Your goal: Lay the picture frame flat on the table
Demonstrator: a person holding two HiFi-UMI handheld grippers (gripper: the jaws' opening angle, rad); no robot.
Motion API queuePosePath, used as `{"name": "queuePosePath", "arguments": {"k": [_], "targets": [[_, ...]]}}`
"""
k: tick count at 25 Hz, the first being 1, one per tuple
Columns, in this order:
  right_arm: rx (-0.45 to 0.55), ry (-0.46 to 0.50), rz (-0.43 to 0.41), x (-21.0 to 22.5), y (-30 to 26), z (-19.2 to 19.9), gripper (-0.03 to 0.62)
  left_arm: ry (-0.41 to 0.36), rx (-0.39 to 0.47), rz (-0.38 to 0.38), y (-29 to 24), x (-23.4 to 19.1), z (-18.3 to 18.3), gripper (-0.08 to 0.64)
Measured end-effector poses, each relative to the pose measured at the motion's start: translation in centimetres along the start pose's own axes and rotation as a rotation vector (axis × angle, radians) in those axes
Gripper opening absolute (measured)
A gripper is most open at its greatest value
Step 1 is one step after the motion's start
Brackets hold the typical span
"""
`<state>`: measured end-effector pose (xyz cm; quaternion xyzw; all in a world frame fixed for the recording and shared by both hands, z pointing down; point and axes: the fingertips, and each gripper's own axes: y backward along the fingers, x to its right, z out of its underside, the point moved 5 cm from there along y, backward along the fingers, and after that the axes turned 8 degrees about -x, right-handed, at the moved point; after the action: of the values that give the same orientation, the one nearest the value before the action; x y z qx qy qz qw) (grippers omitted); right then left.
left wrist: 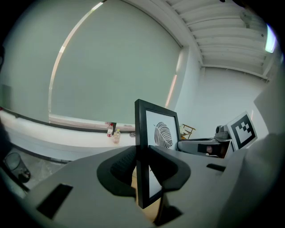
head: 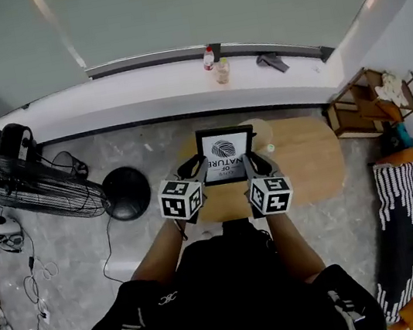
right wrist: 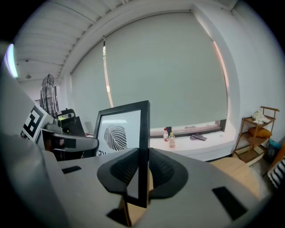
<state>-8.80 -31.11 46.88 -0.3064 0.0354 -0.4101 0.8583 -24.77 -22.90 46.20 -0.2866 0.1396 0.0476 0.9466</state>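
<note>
Now: left gripper [left wrist: 141, 167] jaws clenched on the picture frame [head: 225, 153] at its left edge, right gripper [right wrist: 143, 171] jaws clamping its right edge (print faces the person). Frame stands upright over the bench [head: 311, 158]; bottles [head: 215, 65] beyond the bench.

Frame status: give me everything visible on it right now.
The frame is thin, black, rectangular, holding a white print with a dark leaf and lettering below. It stands near upright, print toward the person, over the wooden table. The left gripper clamps its left edge, the right gripper its right. Contact with the table is unclear.
</note>
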Motion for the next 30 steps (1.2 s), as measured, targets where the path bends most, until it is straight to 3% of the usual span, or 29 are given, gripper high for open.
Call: {"name": "queuePosePath", "arguments": {"k": [14, 21, 24, 30], "targets": [[-0.273, -0.105, -0.100, 8.5, -11.7, 6.7, 0.089, 0.158, -0.248, -0.025, -13.2, -3.9, 5.9, 0.098], [-0.484, -0.186, -0.152, 10.3, -16.1, 15.1, 0.091, 0.244, -0.410, -0.042, -17.2, -5.6, 13.9, 0.098], [-0.559, -0.213, -0.137, 11.1, -18.4, 18.5, 0.090, 0.303, -0.468, -0.051, -19.7, -6.8, 17.4, 0.097], [-0.693, -0.259, -0.081, 14.4, -23.3, 25.7, 0.089, 0.309, -0.588, -0.018, -26.2, -8.5, 23.7, 0.097]]}}
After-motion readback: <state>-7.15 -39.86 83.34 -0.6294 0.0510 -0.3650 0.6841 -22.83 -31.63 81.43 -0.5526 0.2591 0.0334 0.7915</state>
